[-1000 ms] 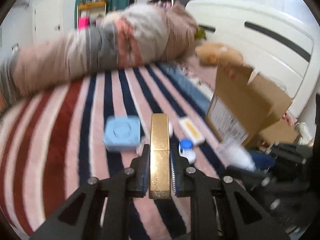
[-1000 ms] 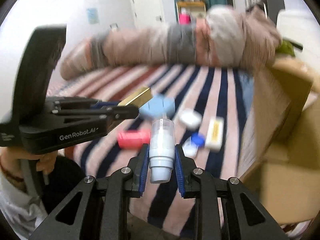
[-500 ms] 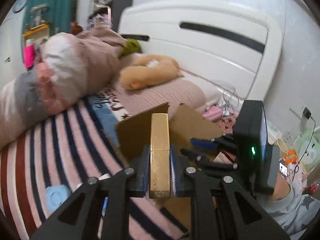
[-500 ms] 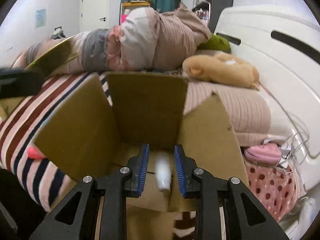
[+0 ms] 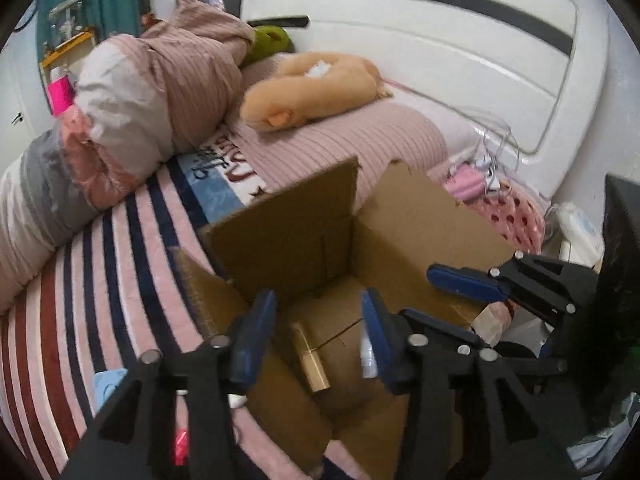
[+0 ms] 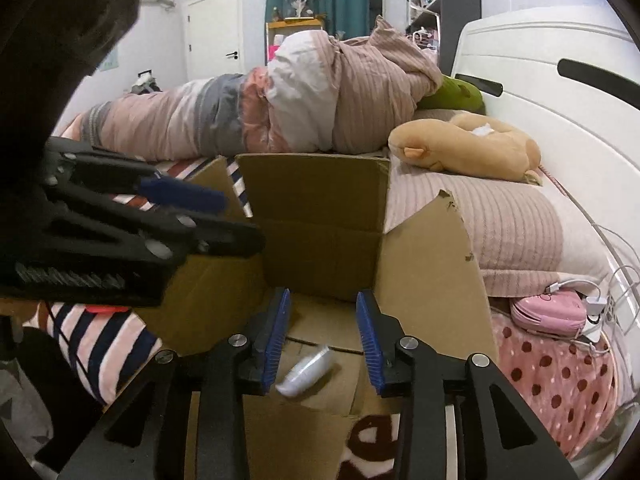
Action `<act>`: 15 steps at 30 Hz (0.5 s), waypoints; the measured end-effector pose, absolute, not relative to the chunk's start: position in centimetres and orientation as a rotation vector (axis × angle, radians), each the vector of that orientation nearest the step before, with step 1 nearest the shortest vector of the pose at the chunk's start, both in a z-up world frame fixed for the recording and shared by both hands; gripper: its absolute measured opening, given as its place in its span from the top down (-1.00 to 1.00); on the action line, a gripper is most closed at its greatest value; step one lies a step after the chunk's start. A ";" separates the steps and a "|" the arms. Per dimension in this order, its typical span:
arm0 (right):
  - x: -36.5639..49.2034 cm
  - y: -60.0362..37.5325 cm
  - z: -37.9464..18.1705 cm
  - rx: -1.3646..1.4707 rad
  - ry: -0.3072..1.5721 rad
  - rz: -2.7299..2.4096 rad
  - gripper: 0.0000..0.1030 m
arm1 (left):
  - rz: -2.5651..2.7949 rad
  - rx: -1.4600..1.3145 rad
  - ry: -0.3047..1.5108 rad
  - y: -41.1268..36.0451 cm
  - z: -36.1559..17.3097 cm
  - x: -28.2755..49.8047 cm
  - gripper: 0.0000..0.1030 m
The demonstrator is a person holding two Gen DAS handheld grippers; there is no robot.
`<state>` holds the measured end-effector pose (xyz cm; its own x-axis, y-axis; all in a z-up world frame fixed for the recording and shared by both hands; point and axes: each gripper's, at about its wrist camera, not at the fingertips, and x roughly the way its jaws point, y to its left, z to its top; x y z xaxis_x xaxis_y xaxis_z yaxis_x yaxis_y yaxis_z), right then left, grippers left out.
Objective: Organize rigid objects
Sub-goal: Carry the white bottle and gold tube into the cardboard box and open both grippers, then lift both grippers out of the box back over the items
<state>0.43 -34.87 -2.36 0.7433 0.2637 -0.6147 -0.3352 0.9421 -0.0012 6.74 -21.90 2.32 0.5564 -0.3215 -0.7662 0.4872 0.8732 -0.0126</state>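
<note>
From the left wrist view, the left tongs (image 5: 318,320) hang spread wide above an open cardboard box (image 5: 424,220) that sits on the bed, holding nothing. On the box floor lies a gold bar-shaped case (image 5: 310,358), slanted, and just to its right a pale bottle (image 5: 367,354) is partly hidden behind the right pad. The right tongs (image 5: 460,282) reach in from the right over the box's far edge. A light blue case (image 5: 107,384) lies on the striped blanket (image 5: 112,264) outside the box, near its left flap, with a plush toy (image 5: 312,88) resting on the pillow beyond

From the right wrist view, the right tongs (image 6: 322,336) are also spread wide and empty, poised over the same cardboard box (image 6: 428,264). The pale bottle (image 6: 306,372) lies tilted on the box floor between the blue pads (image 6: 274,340), touching neither. The left tongs (image 6: 192,208) stretch in from the left over the box's near flap; a red object (image 6: 108,309) peeks from beneath them on the blanket
</note>
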 end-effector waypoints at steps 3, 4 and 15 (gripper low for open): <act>-0.5 -34.2 -1.6 -0.111 0.635 0.343 0.41 | -0.455 0.178 0.801 -18.9 4.3 5.5 0.06; -0.8 -33.9 -1.3 -0.106 0.626 0.355 0.41 | -0.435 0.168 0.777 -17.5 4.9 4.9 -0.01; -5.0 -22.6 2.1 -0.093 0.568 0.672 0.39 | -0.222 0.129 0.756 -2.5 2.4 1.7 -0.18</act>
